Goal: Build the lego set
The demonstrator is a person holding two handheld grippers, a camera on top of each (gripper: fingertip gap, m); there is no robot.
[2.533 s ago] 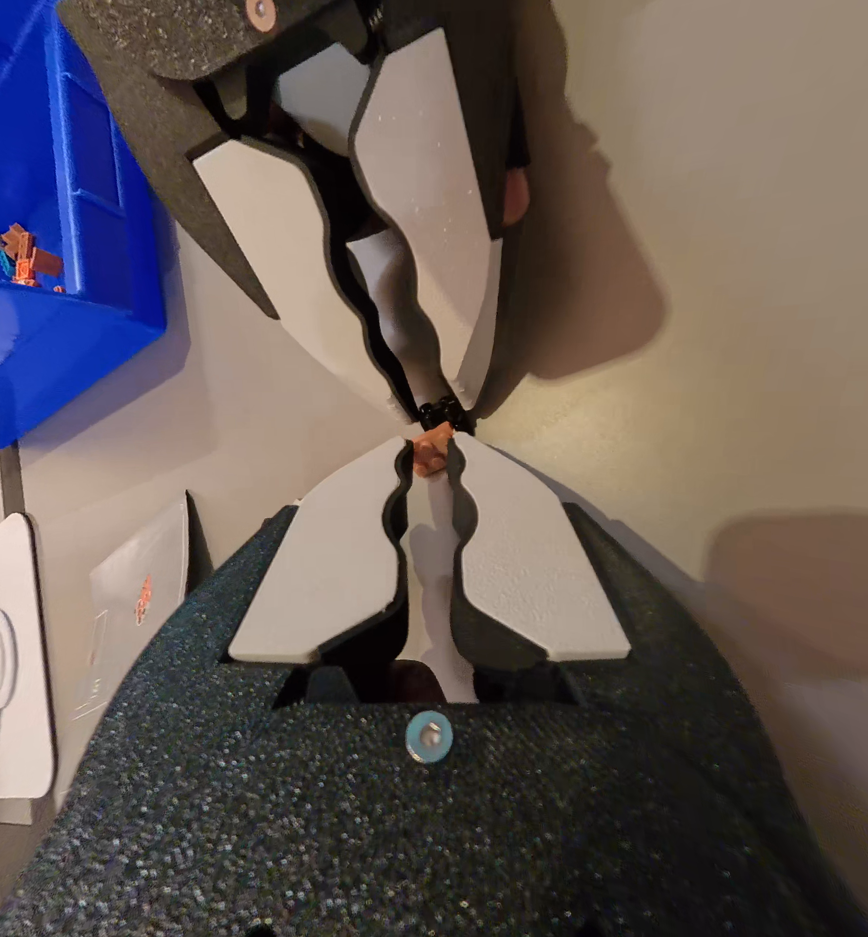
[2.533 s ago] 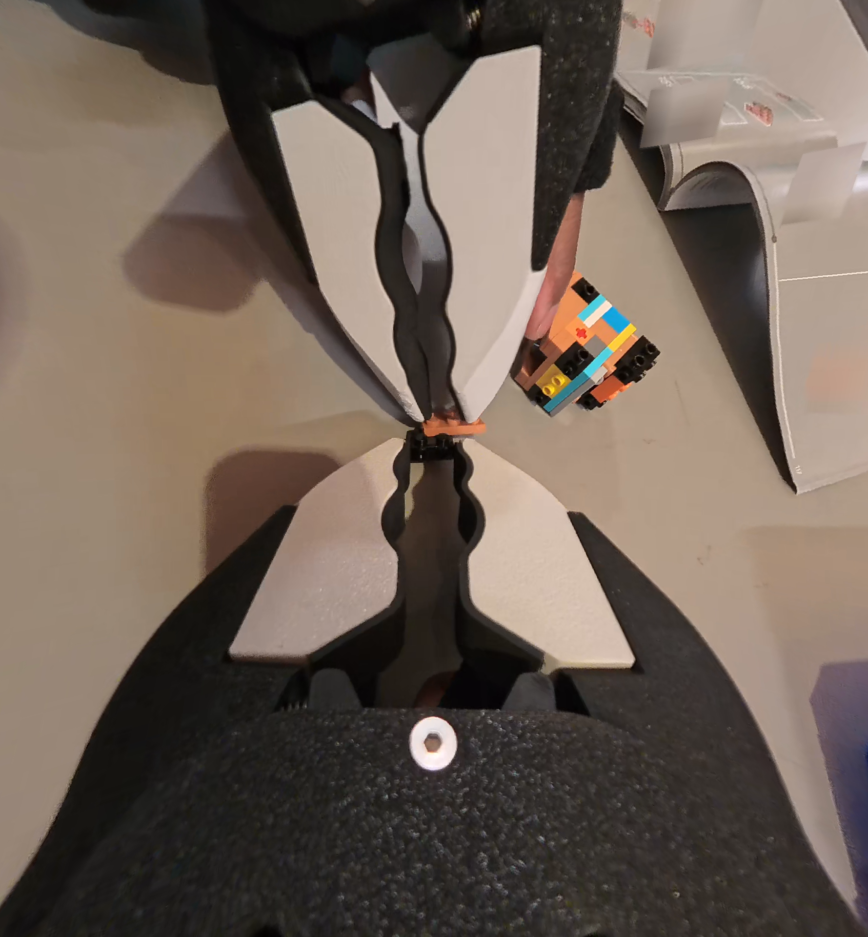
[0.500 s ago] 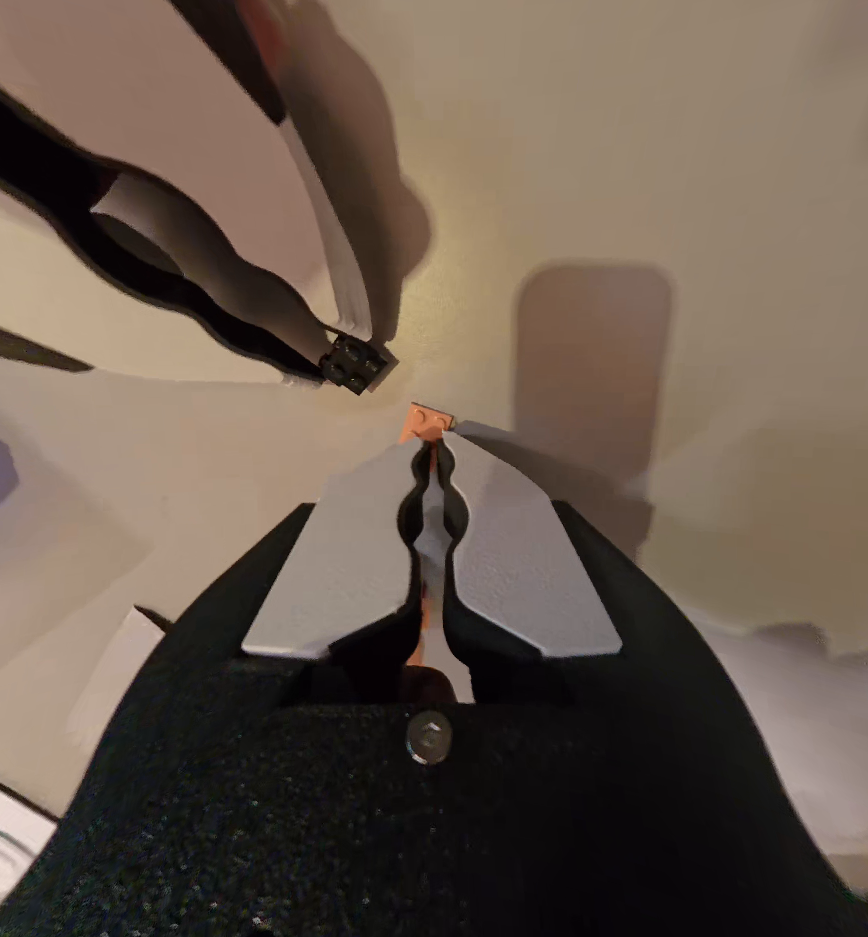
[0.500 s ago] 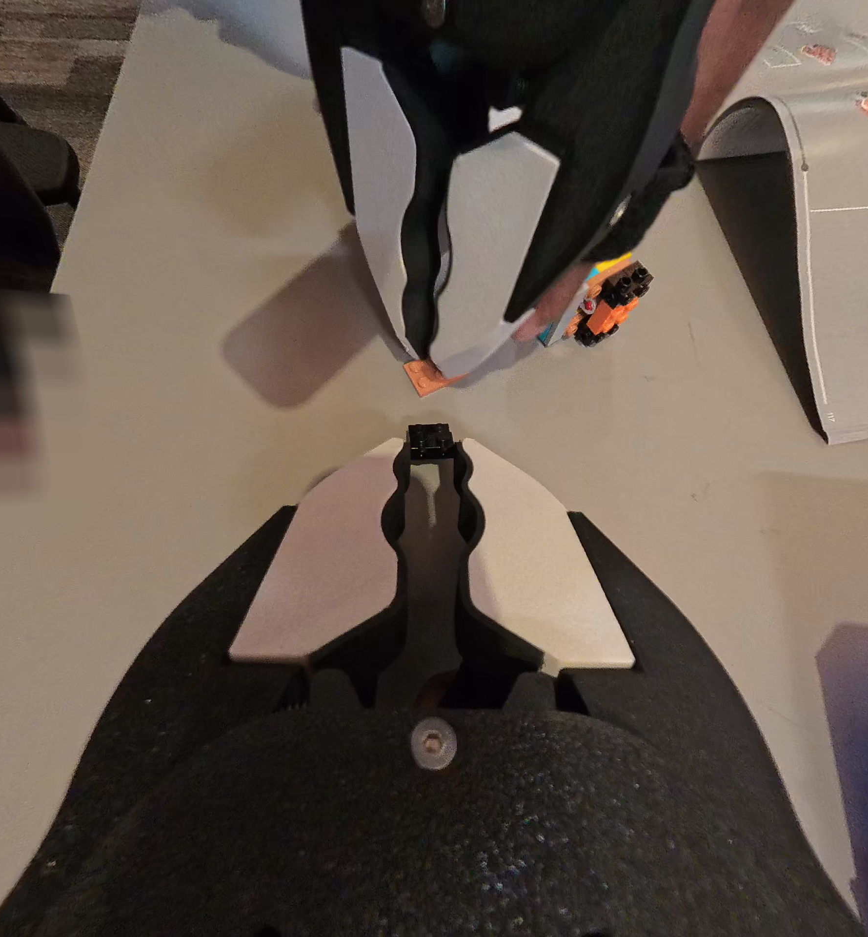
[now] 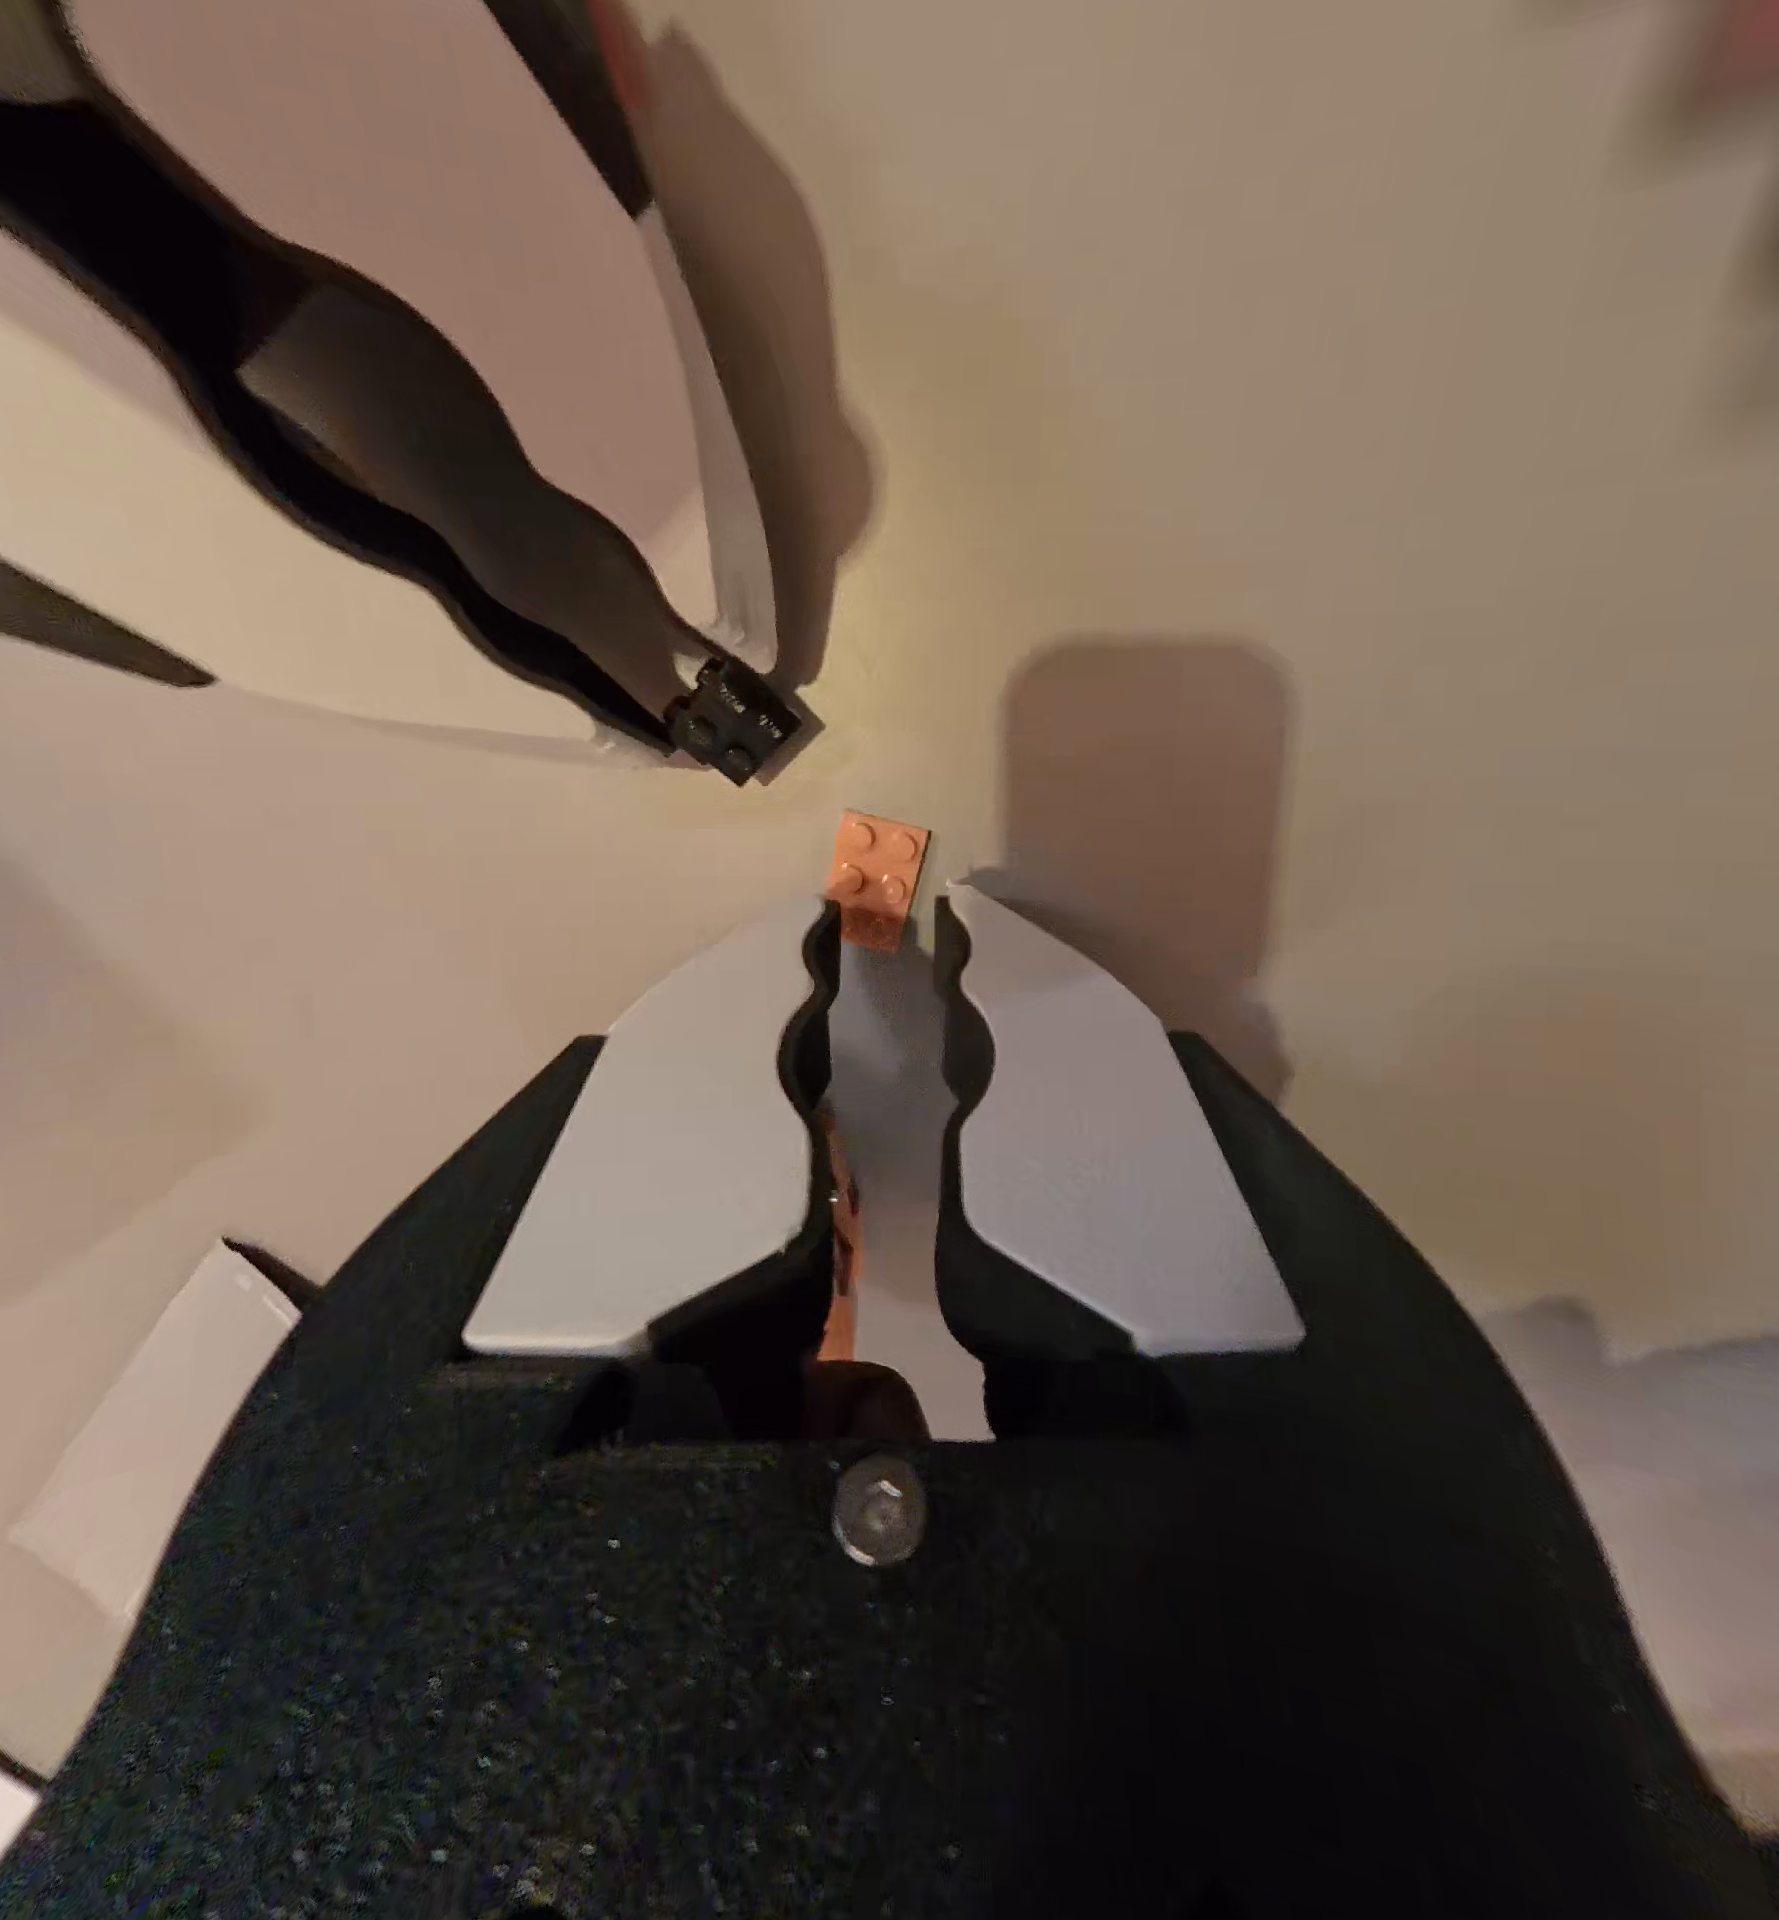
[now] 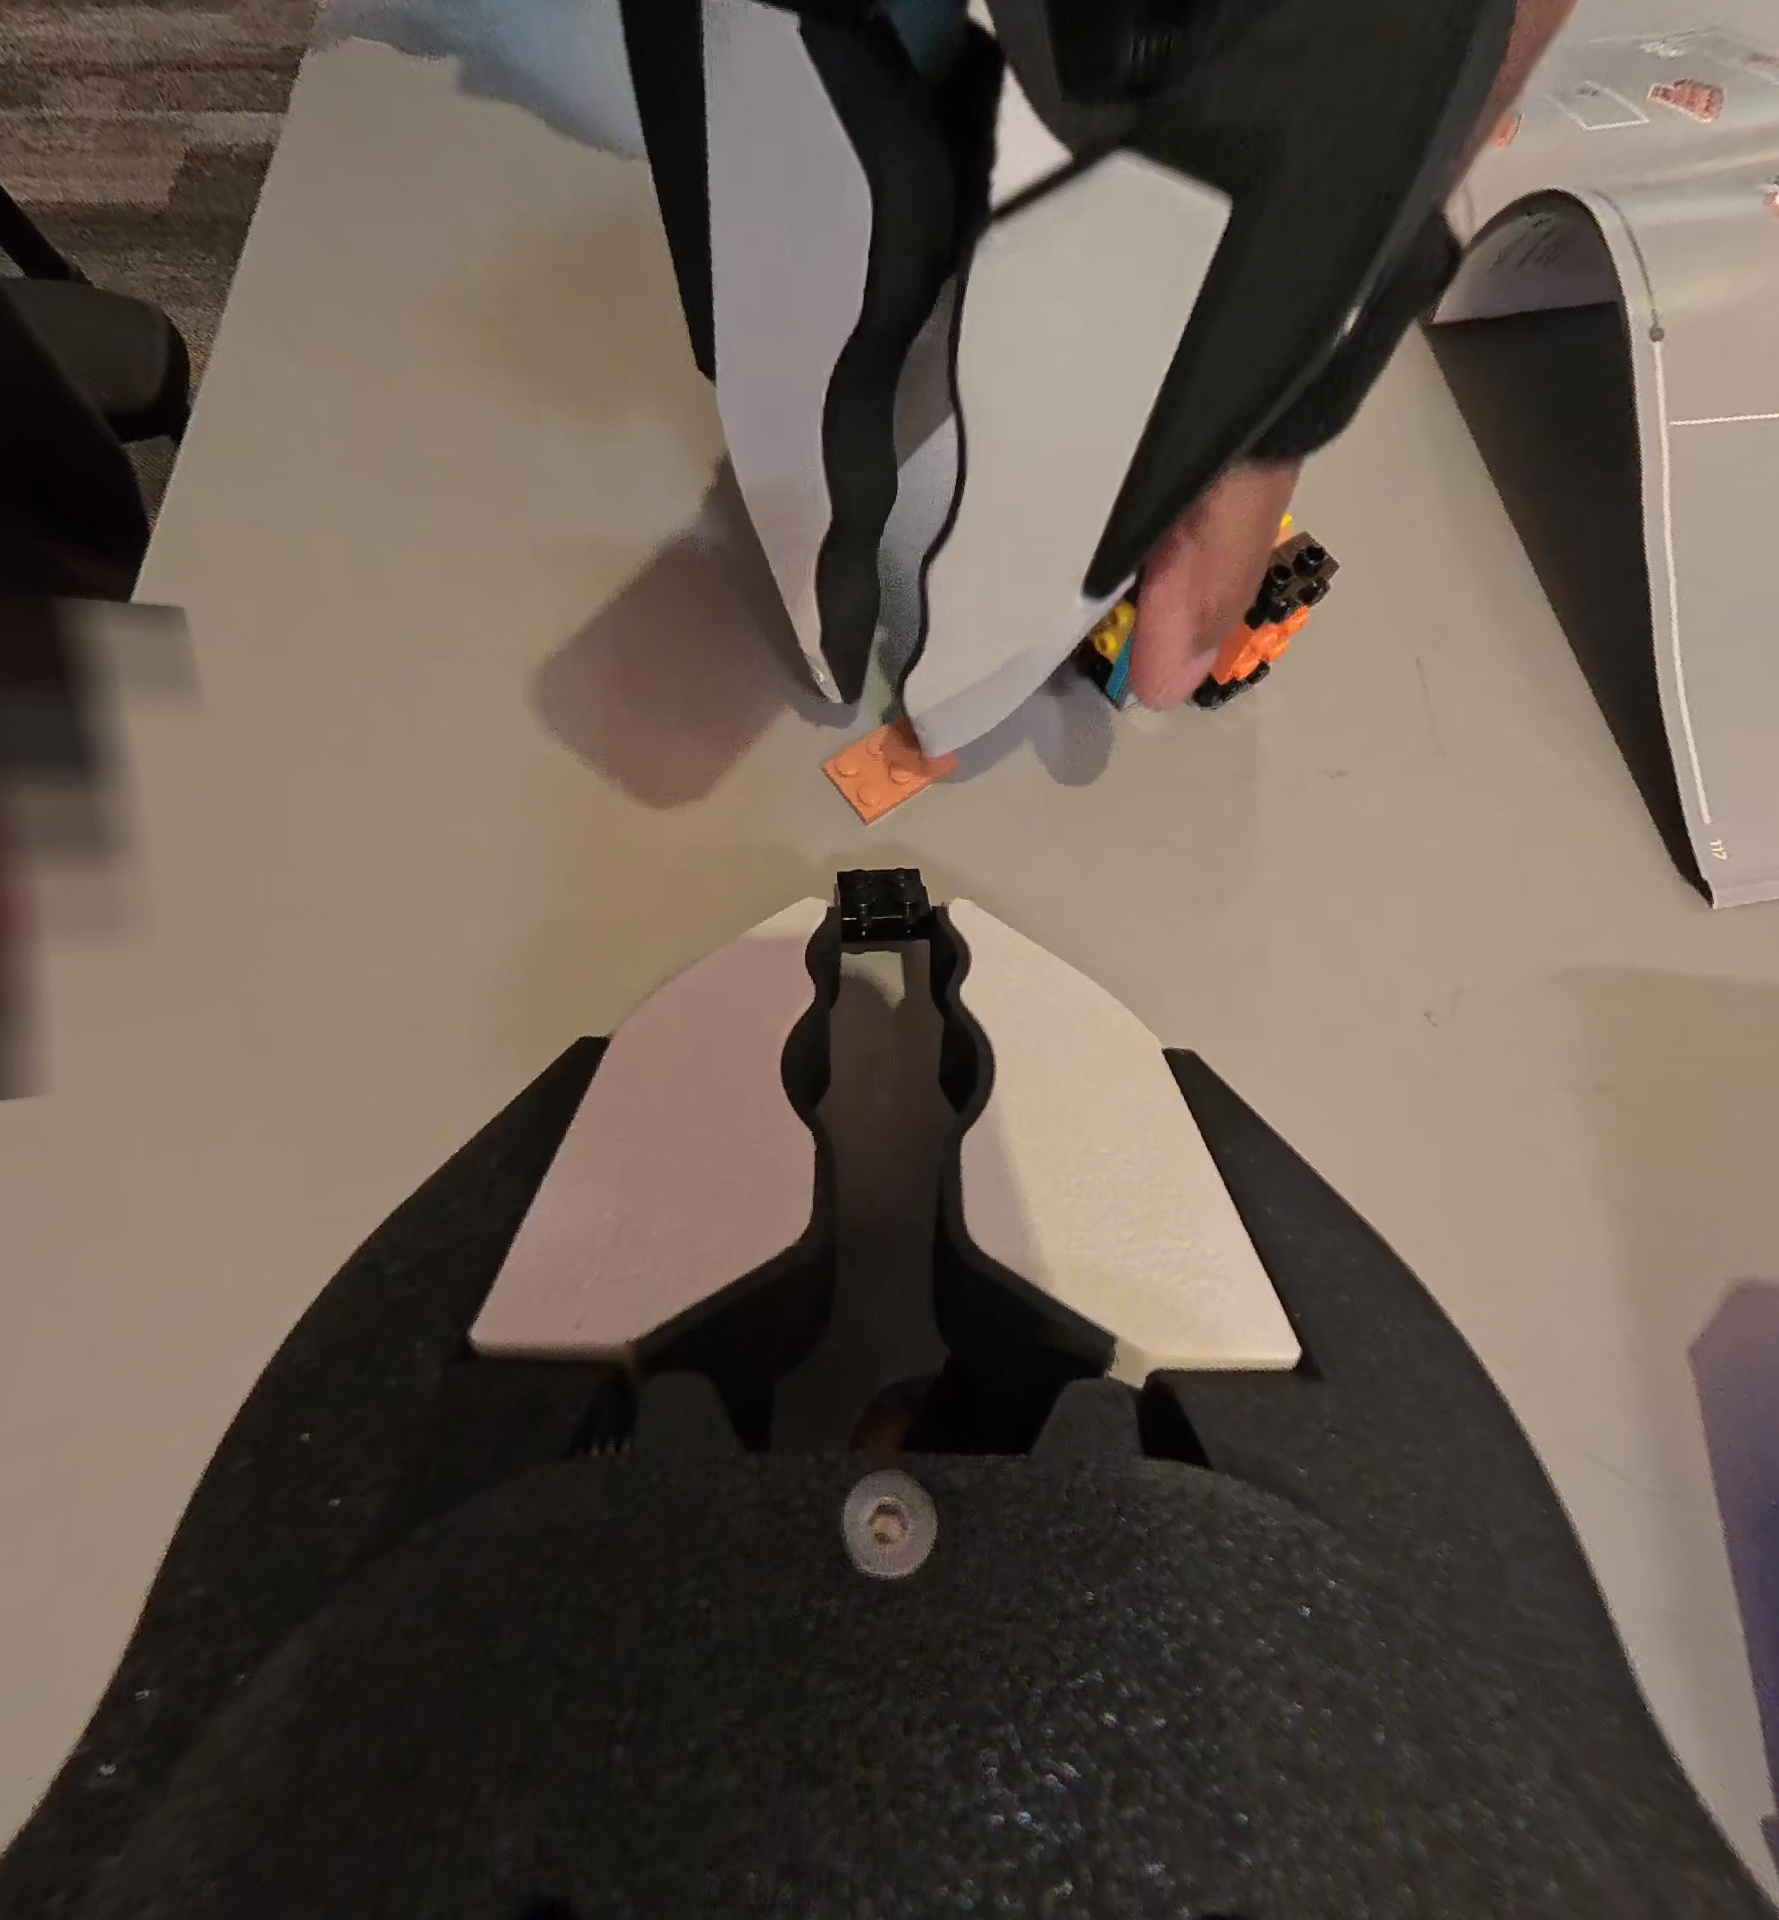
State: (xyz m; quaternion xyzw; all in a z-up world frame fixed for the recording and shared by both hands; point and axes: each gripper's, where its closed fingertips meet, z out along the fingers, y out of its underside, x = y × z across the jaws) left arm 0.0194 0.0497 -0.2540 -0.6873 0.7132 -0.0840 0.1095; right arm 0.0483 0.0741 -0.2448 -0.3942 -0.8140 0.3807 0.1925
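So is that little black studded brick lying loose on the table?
No, the small black studded brick is pinched between the right gripper's fingertips, above the beige table.

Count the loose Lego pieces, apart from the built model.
2. An orange plate lies on the table at the open left tongs' tips; a black brick is pinched in the right tongs. The left tongs may hide others.

Left tool (image 5: 890,912) and right tool (image 6: 887,914): speckled black foam bodies showing one silver hex screw each, carrying pale grey fingers edged with wavy black pads.
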